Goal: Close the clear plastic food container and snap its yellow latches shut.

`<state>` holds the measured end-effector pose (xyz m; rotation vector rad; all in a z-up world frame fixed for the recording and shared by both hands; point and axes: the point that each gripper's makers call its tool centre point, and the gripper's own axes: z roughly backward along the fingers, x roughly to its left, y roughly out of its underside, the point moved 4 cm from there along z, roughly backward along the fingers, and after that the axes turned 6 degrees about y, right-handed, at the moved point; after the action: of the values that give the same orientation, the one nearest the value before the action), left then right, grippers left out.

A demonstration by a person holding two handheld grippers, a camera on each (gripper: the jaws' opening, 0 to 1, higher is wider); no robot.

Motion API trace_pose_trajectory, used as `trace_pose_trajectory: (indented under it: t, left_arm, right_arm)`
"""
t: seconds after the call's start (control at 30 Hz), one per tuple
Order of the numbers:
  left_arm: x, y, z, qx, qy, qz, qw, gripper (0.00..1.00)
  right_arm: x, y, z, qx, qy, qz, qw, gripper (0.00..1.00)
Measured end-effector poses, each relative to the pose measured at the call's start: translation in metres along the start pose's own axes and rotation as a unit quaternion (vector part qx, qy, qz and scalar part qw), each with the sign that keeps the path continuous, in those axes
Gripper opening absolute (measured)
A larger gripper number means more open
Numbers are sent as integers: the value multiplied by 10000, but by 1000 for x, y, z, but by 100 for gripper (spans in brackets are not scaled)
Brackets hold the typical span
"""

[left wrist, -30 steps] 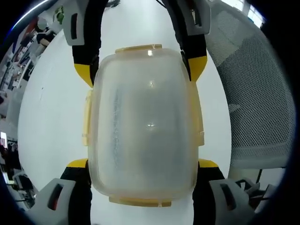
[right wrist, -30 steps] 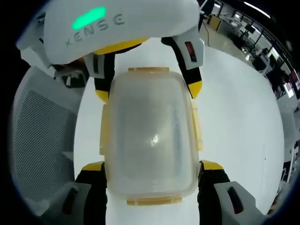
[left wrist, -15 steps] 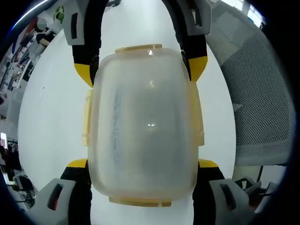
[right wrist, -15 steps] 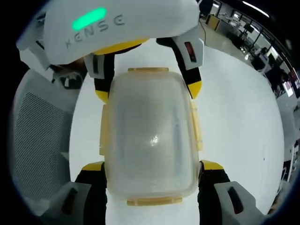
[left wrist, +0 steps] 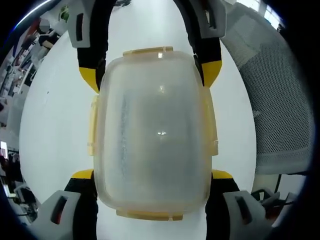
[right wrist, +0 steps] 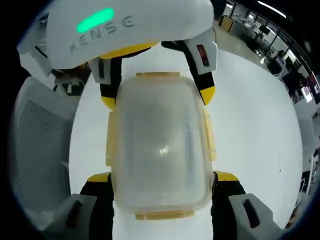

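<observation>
A white table [left wrist: 50, 125] spreads under everything, with a grey mesh chair [left wrist: 280, 100] at its edge. Above it the container [left wrist: 155, 135], lid on, is clamped end to end: the left gripper [left wrist: 152, 175] grasps one end, the right gripper [right wrist: 162, 177] the other. Its yellow latches [left wrist: 92, 125] lie along the sides.

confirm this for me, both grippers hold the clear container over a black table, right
Not quite: the table is white, not black, as the left gripper view shows. The rest holds: both grippers clasp the clear container, one from each end.
</observation>
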<state>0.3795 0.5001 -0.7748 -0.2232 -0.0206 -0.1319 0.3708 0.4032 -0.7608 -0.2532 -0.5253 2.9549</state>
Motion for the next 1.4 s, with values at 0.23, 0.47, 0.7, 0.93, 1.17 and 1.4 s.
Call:
trace_pose_trajectory:
  t: [0.23,0.47,0.7,0.93,1.17,1.4]
  left_arm:
    - [9,0,0,29,-1,8,10000,90]
    - [19,0,0,19,4,-4,10000,90]
    - [32,2,-1,-10,-9,40,10000,90]
    - [43,2,-4,50,-120,48,9999,90]
    - [48,1,-3,38,-135,107,9998,90]
    - [64,0,-3,53,-110,43,9999,90]
  right_arm:
    - [-9,0,-1,24,5,7,10000,81]
    - [-20,1,-3,49,19,-10,10000,81]
    - [-32,-1,-5,0,22,14,10000,81]
    - [-45,-2,-7,34,45,-15,10000,81]
    - [-50,-1,-8,-22,9,48,10000,81]
    - [-64,0,-10,-2,60,-5,10000,81]
